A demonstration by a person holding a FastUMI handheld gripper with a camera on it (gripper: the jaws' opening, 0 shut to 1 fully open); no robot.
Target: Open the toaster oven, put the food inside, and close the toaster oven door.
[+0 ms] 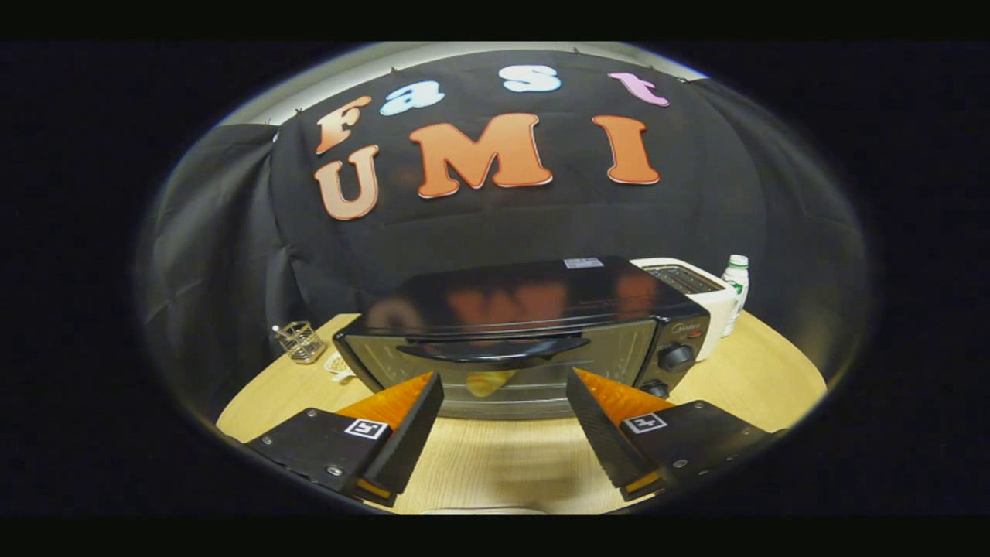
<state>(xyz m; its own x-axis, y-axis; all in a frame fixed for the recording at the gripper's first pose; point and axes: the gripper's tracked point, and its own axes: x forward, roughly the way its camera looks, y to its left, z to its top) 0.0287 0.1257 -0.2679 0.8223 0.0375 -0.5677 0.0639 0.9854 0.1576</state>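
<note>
A black toaster oven stands on the wooden table just beyond my fingers. Its glass door is closed, and the curved dark handle runs along the door's top. Behind the glass I see a pale yellowish piece of food, low in the middle. Two knobs sit on the oven's right panel. My gripper is open, its fingers spread wide with nothing between them, the tips level with the lower part of the door and a short way in front of it.
A white pop-up toaster stands behind the oven's right end, with a small white bottle with a green cap beside it. Left of the oven are a small wire basket and a pale object on the table.
</note>
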